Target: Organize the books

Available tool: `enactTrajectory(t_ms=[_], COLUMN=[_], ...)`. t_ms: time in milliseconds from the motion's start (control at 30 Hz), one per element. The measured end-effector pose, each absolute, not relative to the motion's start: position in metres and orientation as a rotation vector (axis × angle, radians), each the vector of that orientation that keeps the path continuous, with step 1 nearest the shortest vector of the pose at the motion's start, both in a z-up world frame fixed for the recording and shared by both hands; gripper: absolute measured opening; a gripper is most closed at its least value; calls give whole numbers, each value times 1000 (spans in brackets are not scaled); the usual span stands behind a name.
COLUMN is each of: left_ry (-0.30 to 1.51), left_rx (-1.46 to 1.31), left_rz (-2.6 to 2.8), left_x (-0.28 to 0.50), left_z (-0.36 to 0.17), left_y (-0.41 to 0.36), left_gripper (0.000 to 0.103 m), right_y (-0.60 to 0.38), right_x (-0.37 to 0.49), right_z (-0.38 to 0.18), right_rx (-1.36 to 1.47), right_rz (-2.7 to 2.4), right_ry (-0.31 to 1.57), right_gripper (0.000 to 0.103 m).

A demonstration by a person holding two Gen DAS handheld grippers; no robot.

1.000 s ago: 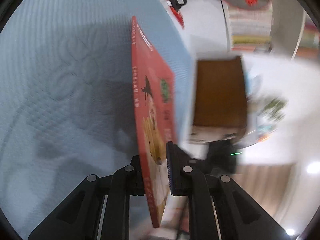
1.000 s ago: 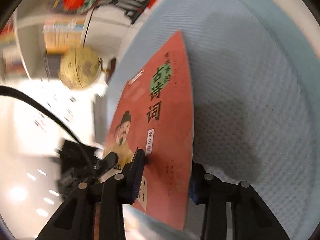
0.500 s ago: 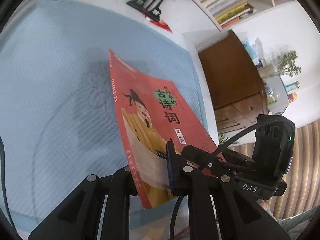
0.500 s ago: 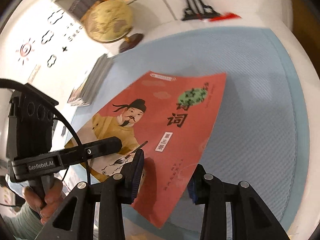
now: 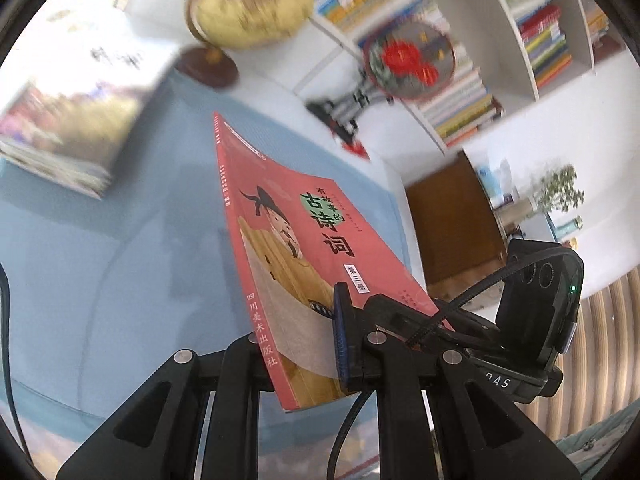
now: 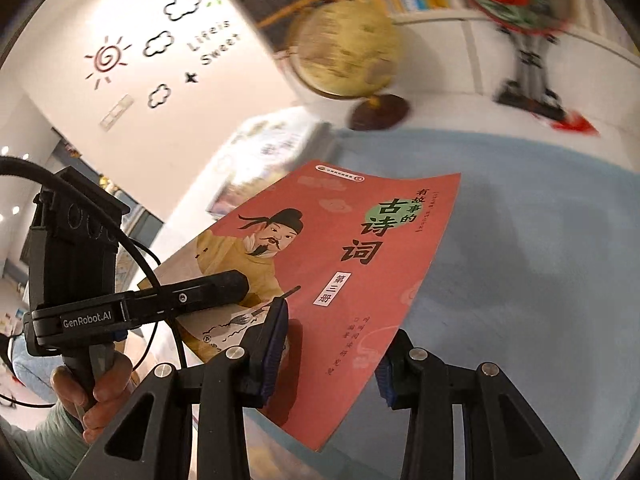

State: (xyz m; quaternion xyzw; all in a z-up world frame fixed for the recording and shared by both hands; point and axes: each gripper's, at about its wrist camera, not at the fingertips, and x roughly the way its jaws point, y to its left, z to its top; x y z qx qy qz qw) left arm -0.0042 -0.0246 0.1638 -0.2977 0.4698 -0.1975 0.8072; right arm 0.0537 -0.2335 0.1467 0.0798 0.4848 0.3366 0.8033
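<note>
A gold globe (image 6: 346,54) on a dark round base serves as the landmark at the far edge of the blue mat (image 6: 520,280); just left of its base lies a stack of books (image 5: 60,140), blurred in both views; to the globe's right stands a round fan with red flowers (image 5: 408,60) on a black stand; behind the globe runs a white bookshelf (image 5: 500,40) packed with coloured spines. Nothing lies on the mat between the held book and the globe.

The red book (image 6: 332,280) hangs tilted above the mat, nearer the cameras than the globe; its cover shows a bearded figure in a yellow robe and black hat, dark Chinese title characters and a green blob; the spine carries white characters.

The left gripper (image 5: 300,340) is nearly shut, clamped on the book's lower spine edge; a hand (image 6: 96,392) holds its handle. The right gripper (image 6: 332,356) is partly open with the book's lower right corner between its fingers; the left pad lies on the cover, while whether the right pad touches is hard to tell, since the book hides its face. The book's underside stays out of sight.
</note>
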Motion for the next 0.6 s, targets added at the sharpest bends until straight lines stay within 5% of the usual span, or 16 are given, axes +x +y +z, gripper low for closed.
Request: enactTrajectory(t_ms=[300,600], left_ry=[910,976], left_rx=[-608,-674], left_rz=[-331,-325], left_x=[17,59], left_z=[184,138], left_y=[87,160], left_gripper=[12,13], right_y=[-107,-30], right_x=[84,129], right_z=[169,136], right_rx=[108,126], right_rz=[806,741], right_ry=[966,1063], right_gripper=[39,39])
